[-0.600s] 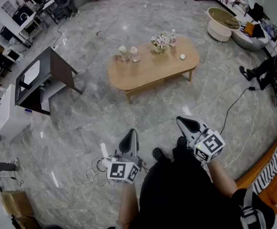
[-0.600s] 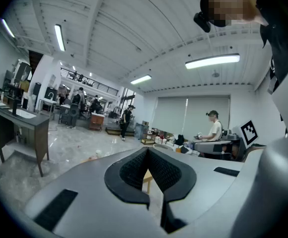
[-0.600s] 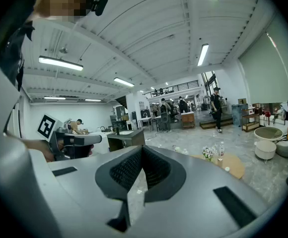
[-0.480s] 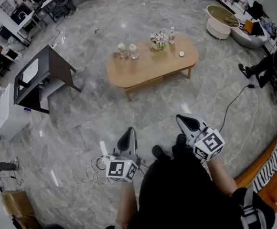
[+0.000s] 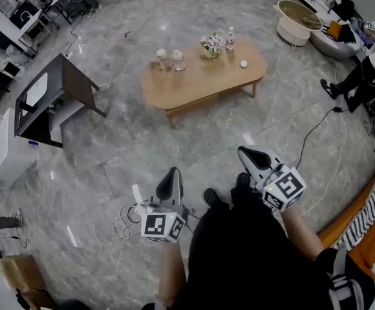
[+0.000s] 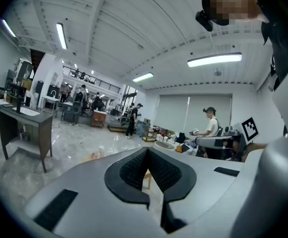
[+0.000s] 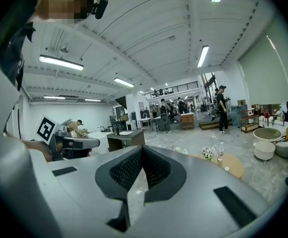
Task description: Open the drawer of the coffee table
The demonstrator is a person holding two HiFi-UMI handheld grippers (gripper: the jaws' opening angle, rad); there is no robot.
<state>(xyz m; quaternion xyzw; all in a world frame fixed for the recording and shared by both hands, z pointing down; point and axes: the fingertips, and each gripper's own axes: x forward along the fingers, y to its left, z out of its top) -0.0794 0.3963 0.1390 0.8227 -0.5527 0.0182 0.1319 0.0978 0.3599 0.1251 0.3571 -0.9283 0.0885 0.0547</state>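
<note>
Evidently at the outset: left gripper point(image 5: 172, 174) and right gripper point(image 5: 247, 154), each with jaws pressed together on nothing, are held well apart from the coffee table point(image 5: 187, 89) across the floor point(image 5: 142, 147); no drawer shows pulled out, so approach and pull remain.

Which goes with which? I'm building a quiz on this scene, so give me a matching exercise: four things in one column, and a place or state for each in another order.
Things:
1. coffee table
2. flowers
3. dark desk
4. left gripper

Places or states:
A. shut, nothing between its jaws
B. standing on the wooden tabletop
C. near the left edge of the head view
D. out in the middle of the floor

Pairs: 1-D, 2-B, 3-C, 4-A
</note>
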